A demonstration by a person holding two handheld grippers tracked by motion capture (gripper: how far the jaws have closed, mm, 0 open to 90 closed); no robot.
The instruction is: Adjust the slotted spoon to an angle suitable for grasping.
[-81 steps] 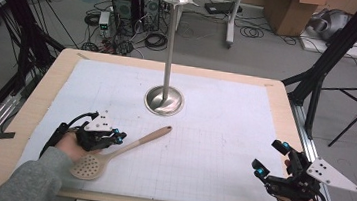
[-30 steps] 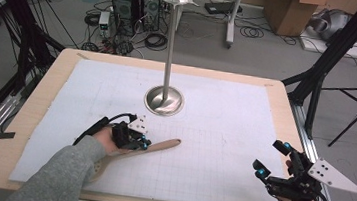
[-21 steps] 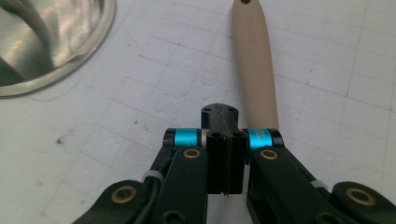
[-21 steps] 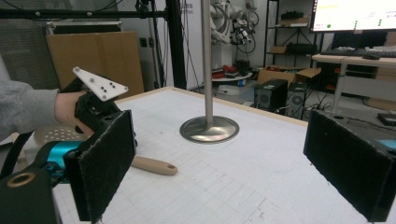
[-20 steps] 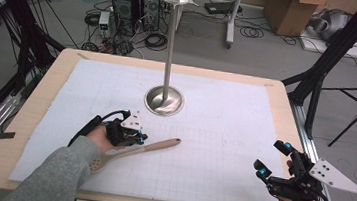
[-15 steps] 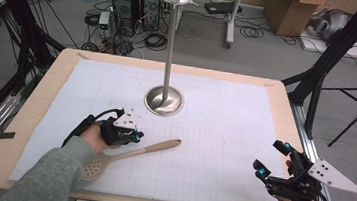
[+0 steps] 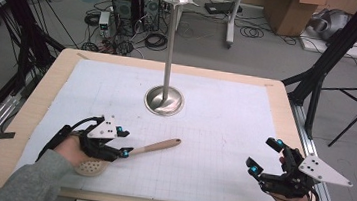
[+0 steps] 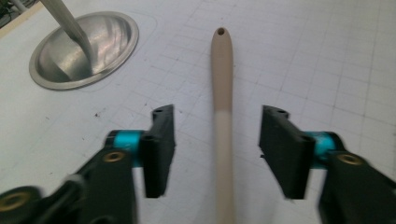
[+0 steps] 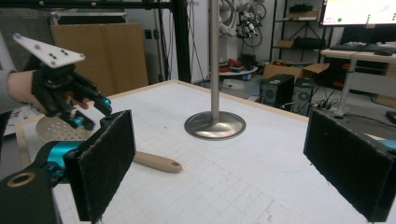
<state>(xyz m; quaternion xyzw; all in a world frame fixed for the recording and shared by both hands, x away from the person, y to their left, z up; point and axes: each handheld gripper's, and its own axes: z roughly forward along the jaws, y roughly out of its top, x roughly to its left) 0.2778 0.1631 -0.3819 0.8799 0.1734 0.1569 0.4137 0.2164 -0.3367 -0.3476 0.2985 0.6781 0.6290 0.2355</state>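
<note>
A slotted spoon with a pale wooden handle [image 7: 156,146] lies flat on the white grid mat [image 7: 225,115], its perforated head [image 7: 90,167] partly under my left hand. My left gripper [image 7: 124,141] hovers low over the handle's near part. Its jaws have just been opening, and the handle [image 8: 221,70] runs between them untouched, with a gap on each side. In the right gripper view the handle's end [image 9: 156,162] and the head [image 9: 58,129] show beside the left hand. My right gripper [image 7: 260,152] stands open near the front right edge, nothing between its pads [image 9: 105,163].
A tall metal pole on a round steel base [image 7: 164,100] stands mid-table beyond the spoon's tip; the base [image 8: 84,49] lies up and to the left of the left jaw. The mat covers a wooden tabletop [image 7: 47,86]. Cables, computers and boxes sit on the floor behind.
The left gripper, shut on the handle a second ago, has opened, let the handle go and drawn back toward the spoon's head. The right gripper has stayed put.
</note>
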